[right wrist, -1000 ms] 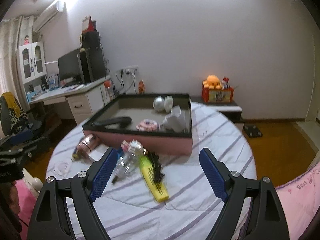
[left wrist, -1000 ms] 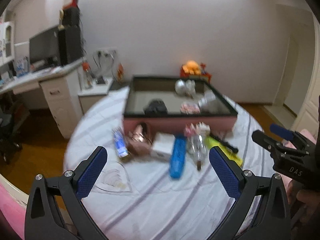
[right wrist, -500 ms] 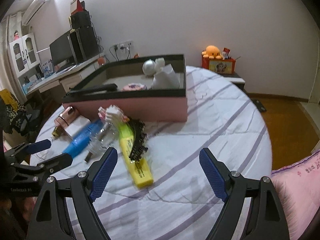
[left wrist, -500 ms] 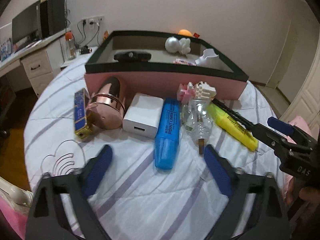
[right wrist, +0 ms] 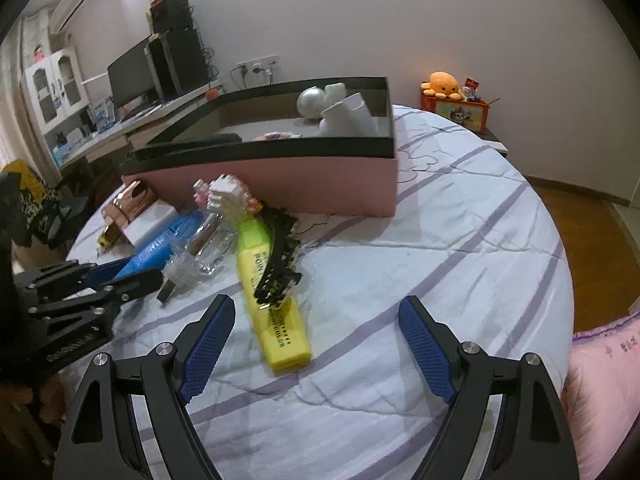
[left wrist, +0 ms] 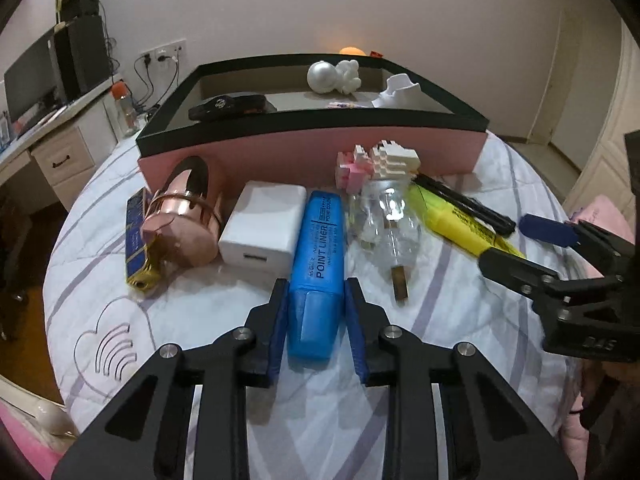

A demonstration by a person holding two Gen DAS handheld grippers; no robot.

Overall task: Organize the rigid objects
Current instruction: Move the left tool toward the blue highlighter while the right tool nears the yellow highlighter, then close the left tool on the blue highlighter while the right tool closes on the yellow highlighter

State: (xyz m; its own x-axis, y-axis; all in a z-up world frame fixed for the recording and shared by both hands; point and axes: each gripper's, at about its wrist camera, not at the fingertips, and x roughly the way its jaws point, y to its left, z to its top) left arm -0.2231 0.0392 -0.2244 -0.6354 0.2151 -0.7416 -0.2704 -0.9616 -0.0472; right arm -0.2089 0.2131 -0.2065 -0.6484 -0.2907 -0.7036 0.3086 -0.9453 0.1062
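The left gripper [left wrist: 317, 322] pinches the blue highlighter's [left wrist: 320, 256] near end on the table [right wrist: 460, 248], while the right gripper [right wrist: 316, 344] hangs spread wide, touching nothing.

On the round striped-cloth worktop [left wrist: 460, 360], a row lies before the pink black-rimmed box [left wrist: 312, 148]: left to right, copper-toned metal cup [left wrist: 180, 216], white charger block [left wrist: 262, 224], blue highlighter pen [left wrist: 320, 256], clear glass bottle [left wrist: 388, 224], yellow highlighter pen [left wrist: 460, 220]. A black toothed hair clip [right wrist: 278, 260] lies on the yellow one.

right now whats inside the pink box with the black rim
In the pink box with the black rim: a black stapler, a pearly white figurine, a white holder. Its near wall hides the floor.
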